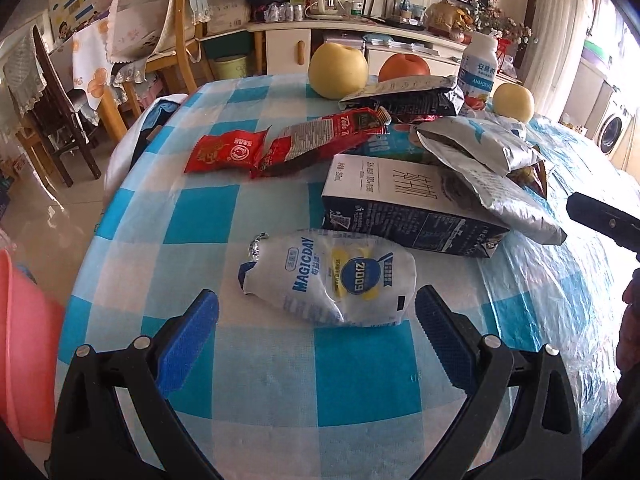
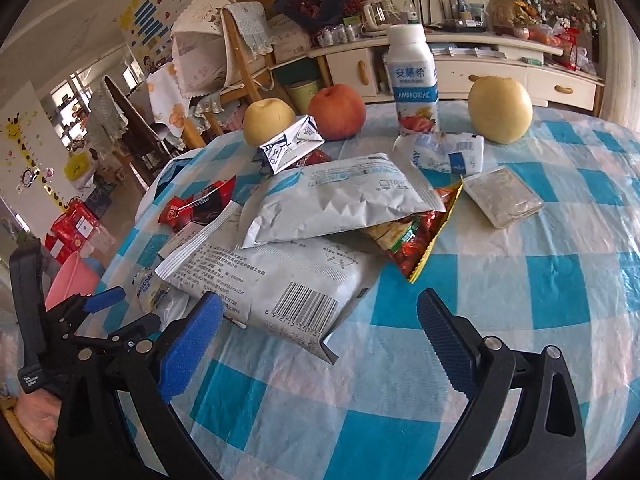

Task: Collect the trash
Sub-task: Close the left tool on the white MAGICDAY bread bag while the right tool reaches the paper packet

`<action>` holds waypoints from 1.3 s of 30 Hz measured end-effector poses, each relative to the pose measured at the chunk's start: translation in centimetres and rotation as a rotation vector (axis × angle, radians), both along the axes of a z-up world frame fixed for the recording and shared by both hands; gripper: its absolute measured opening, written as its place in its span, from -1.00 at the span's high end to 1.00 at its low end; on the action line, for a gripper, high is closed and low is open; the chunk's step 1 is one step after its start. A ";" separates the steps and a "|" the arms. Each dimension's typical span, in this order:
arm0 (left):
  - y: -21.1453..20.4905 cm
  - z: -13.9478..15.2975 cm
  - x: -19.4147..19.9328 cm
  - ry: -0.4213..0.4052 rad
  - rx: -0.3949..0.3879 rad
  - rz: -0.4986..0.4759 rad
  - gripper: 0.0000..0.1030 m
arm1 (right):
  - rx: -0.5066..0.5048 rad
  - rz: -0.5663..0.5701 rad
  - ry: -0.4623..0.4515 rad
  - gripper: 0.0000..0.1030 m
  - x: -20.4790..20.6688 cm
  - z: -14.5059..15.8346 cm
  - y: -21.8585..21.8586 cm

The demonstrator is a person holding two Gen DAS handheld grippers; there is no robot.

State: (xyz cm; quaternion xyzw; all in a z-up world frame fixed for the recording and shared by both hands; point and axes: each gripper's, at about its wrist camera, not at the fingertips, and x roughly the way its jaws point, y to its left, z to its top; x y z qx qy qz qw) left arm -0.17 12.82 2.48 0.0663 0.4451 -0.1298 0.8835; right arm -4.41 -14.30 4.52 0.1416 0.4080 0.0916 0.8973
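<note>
Left wrist view: left gripper [image 1: 316,312] jaws wide, empty, straddling the crumpled white MAGICDAY plastic pouch [image 1: 328,276] flat on the blue-and-white checked tablecloth [image 1: 200,216]; dark blue milk carton [image 1: 404,208] just behind. Right wrist view: right gripper [image 2: 320,320] wide, empty, facing the silver foil bag with barcode [image 2: 280,276]; only here: flat clear plastic packet [image 2: 502,196]; pouch mostly hidden.

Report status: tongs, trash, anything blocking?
Left tongs open, lined up on white MAGICDAY pouch, not touching. Right tongs open, empty, at grey barcode bag. Wrappers piled; nothing blocking the pouch.
</note>
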 end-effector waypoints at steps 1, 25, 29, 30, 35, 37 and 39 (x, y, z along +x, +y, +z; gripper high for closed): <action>-0.1 -0.2 0.1 0.005 0.002 -0.001 -0.93 | 0.016 0.013 0.011 -0.88 0.3 -0.3 0.0; 2.0 -1.3 2.0 0.069 -0.087 0.151 -0.93 | -0.100 0.219 -0.046 -0.88 1.0 0.7 4.6; 1.5 -1.5 1.9 0.054 -0.051 0.153 -0.93 | -0.161 0.259 -0.065 -0.88 2.9 0.0 5.3; 1.4 -1.5 1.9 0.049 -0.045 0.156 -0.93 | -0.165 0.274 -0.072 -0.88 3.4 -0.2 5.3; 1.5 -1.5 2.0 0.030 -0.042 0.176 -0.92 | -0.133 0.340 -0.014 -0.93 5.1 -1.9 5.6; 1.5 -1.5 2.1 0.021 -0.036 0.184 -0.89 | -0.124 0.380 -0.002 -0.93 4.7 -1.7 6.0; 1.7 -1.5 2.2 0.017 -0.040 0.190 -0.89 | -0.104 0.416 0.001 -0.92 4.0 -1.2 6.7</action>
